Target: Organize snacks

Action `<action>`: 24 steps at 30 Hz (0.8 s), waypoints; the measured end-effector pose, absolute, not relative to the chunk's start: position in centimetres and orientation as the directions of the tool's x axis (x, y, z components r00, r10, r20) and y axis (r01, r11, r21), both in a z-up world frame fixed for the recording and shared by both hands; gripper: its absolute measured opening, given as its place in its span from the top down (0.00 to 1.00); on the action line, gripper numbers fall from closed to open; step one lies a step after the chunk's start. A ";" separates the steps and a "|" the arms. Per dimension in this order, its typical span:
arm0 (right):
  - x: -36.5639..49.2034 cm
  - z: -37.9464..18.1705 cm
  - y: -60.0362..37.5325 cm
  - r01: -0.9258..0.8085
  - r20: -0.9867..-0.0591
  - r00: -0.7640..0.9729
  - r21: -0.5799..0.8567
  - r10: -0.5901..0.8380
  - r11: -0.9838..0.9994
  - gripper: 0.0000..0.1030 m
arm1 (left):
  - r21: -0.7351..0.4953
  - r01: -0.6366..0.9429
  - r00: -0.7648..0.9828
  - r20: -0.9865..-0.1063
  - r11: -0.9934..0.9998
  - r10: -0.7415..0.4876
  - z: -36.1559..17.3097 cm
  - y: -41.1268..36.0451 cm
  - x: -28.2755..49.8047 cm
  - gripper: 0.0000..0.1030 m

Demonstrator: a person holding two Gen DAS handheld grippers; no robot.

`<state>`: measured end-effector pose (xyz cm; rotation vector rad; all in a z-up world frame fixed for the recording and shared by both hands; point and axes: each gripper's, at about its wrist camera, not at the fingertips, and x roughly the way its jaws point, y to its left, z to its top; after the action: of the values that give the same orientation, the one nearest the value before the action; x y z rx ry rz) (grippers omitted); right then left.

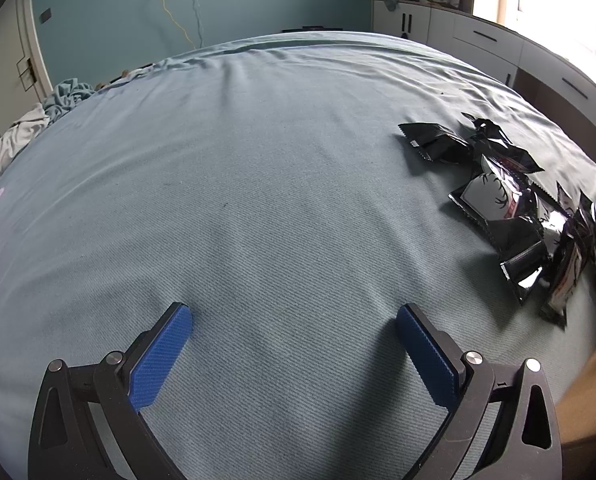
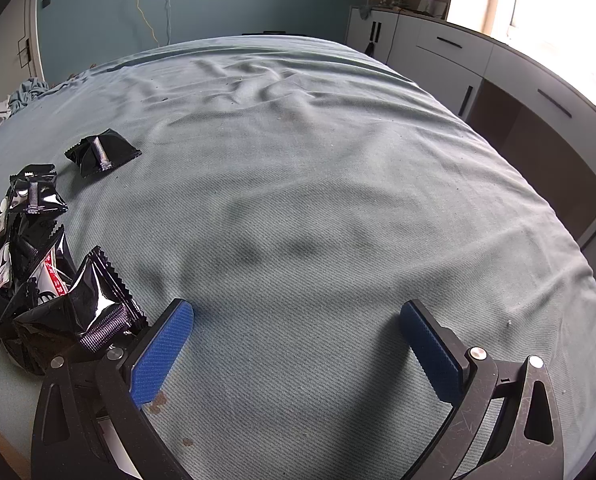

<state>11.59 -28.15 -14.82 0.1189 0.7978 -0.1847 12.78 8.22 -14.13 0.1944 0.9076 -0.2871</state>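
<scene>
Several black foil snack packets lie in a loose pile (image 1: 514,216) on the light blue bedsheet (image 1: 258,180), at the right of the left wrist view. The same pile (image 2: 38,276) is at the left of the right wrist view, with one packet (image 2: 102,152) lying apart, farther back. My left gripper (image 1: 294,316) is open and empty over bare sheet, left of the pile. My right gripper (image 2: 296,314) is open and empty, just right of the pile, its left finger (image 2: 162,352) close to the nearest packet (image 2: 98,304).
White drawers and cabinets (image 2: 518,80) run along the right side of the bed under a bright window. Crumpled clothes (image 1: 26,132) lie at the bed's far left edge. A wooden edge (image 1: 590,392) shows at the lower right of the left wrist view.
</scene>
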 end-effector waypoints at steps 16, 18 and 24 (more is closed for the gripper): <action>11.6 -14.8 -28.1 0.209 -0.720 0.683 0.036 -0.120 0.977 0.00 | 0.049 0.325 0.583 -0.797 0.944 -0.160 -14.2 8.4 12.9 0.00; 11.6 -14.8 -28.1 0.209 -0.720 0.683 0.036 -0.120 0.977 0.00 | 0.047 0.325 0.582 -0.797 0.944 -0.161 -14.1 8.3 12.9 0.00; 11.9 -14.8 -27.4 0.214 -0.724 0.673 -0.009 -0.154 0.977 0.00 | 0.082 0.312 0.596 -0.793 0.947 -0.127 -14.0 7.9 12.7 0.00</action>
<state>11.91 -27.40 -14.84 0.0792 0.8067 -0.2078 12.68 7.92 -13.98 0.2219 0.8988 -0.2575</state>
